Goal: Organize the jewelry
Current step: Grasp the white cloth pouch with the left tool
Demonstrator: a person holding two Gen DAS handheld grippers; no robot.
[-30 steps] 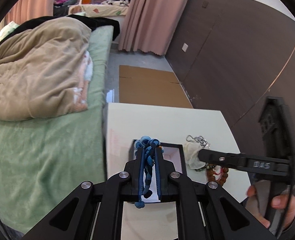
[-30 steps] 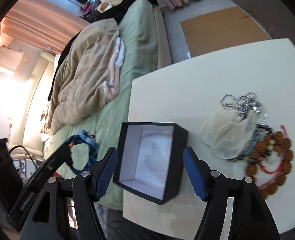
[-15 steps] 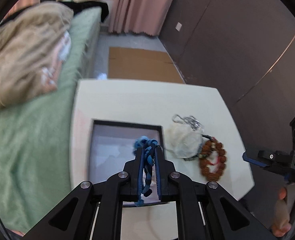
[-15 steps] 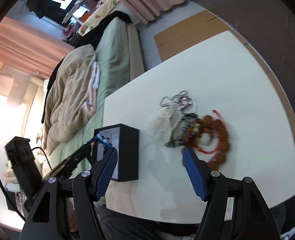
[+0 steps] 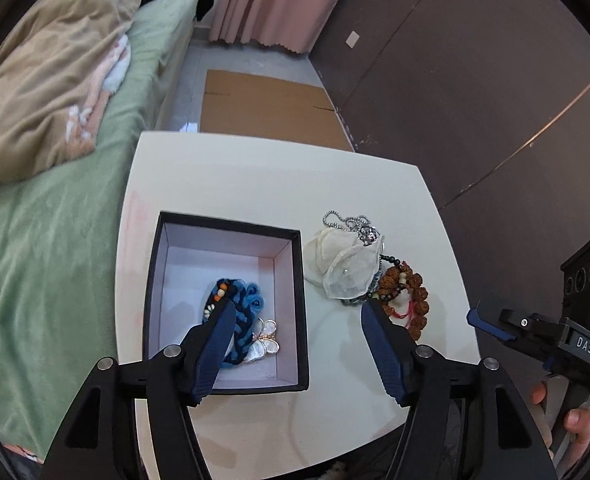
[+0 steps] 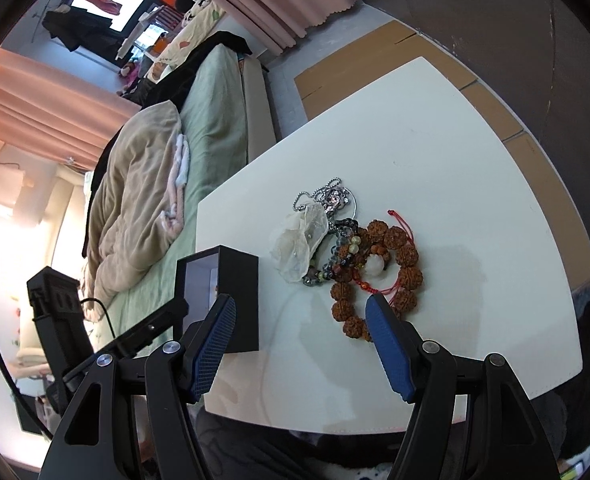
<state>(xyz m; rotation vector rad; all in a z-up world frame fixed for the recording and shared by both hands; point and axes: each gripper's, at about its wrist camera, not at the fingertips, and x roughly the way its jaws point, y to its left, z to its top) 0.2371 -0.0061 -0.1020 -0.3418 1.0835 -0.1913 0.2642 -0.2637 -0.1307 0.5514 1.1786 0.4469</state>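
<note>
Left gripper: we hold the left gripper [image 5: 297, 312] above the near end of the box, jaws spread wide and gripping nothing — one blue pad over the box's inside, the other out over the table beside the bead pile.
Right gripper: the right gripper [image 6: 299, 307] is also wide apart and empty, low over the table; its right pad sits just in front of the brown bracelet, its left pad in front of the box's outer wall.
Box: the black box [image 5: 156, 276] stands open on the table's left side, next to the bed, with a pale lining.
Blue cord: we see the blue braided cord [image 5: 242, 308] lying inside the box, toward its near end, with small orange and white beads at one end.
Butterfly: a pearly butterfly piece [image 5: 264, 340] lies in the box too, touching the cord on its right.
Pile: to the right of the box, still on the table, lies a heap — a white gauzy pouch [image 6: 301, 242], a silver chain [image 6: 329, 195] at its far side, a string of dark beads [image 6: 337, 250] and the brown bracelet [image 6: 391, 272] with a red string, all touching or overlapping.
Table: the white table [image 6: 475, 184] carries the box and the pile, near each other but apart.
Surroundings: a green bed [image 5: 39, 248] with a tan blanket [image 5: 43, 84] runs along the table's left; flat cardboard [image 5: 263, 108] lies on the floor beyond.
</note>
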